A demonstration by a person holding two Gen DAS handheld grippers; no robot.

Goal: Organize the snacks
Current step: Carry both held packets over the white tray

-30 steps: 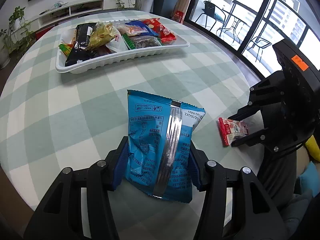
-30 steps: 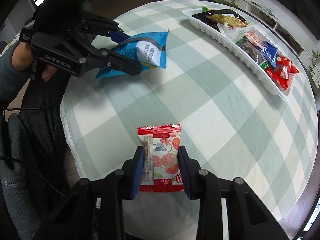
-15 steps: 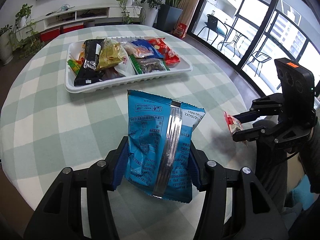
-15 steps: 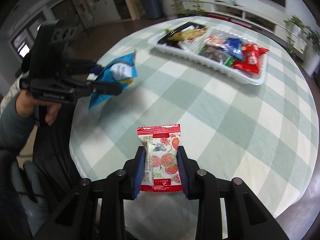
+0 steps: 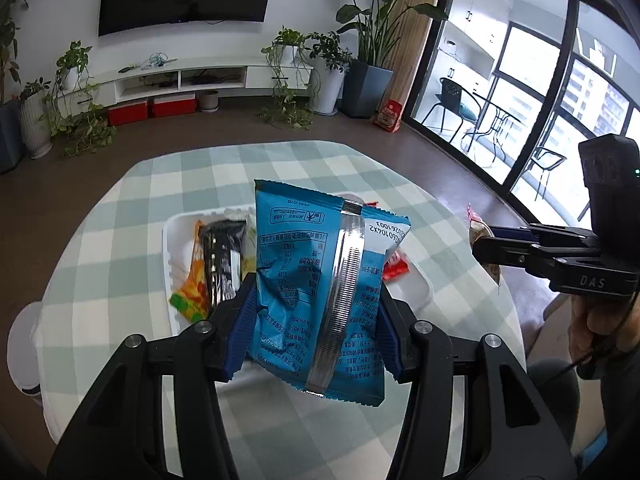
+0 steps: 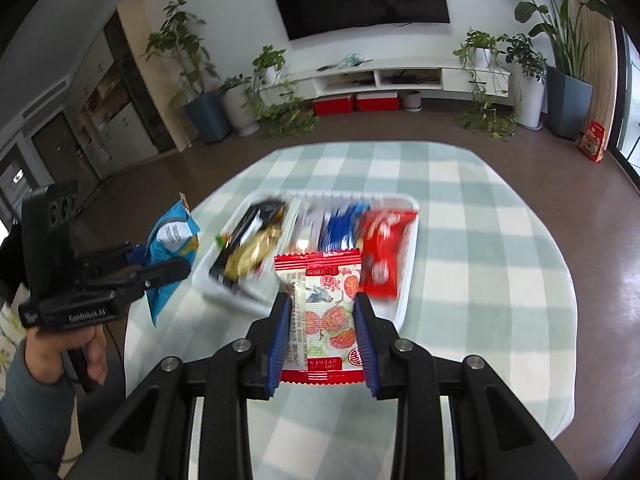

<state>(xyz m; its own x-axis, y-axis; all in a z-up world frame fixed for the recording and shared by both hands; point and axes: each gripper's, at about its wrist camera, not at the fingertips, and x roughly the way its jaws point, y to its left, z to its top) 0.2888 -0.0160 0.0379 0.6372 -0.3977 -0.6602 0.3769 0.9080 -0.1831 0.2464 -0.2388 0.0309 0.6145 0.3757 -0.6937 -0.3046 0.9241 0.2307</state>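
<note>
Snack tray [image 6: 406,300] on table [image 6: 480,280], both held packets above

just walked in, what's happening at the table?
A person is sorting snacks. The left hand-held gripper is shut on a blue foil snack bag; the right hand-held gripper is shut on a small red-and-white strawberry-print packet. Both are held above the checked tablecloth, near the white plastic tray of snacks.
</note>
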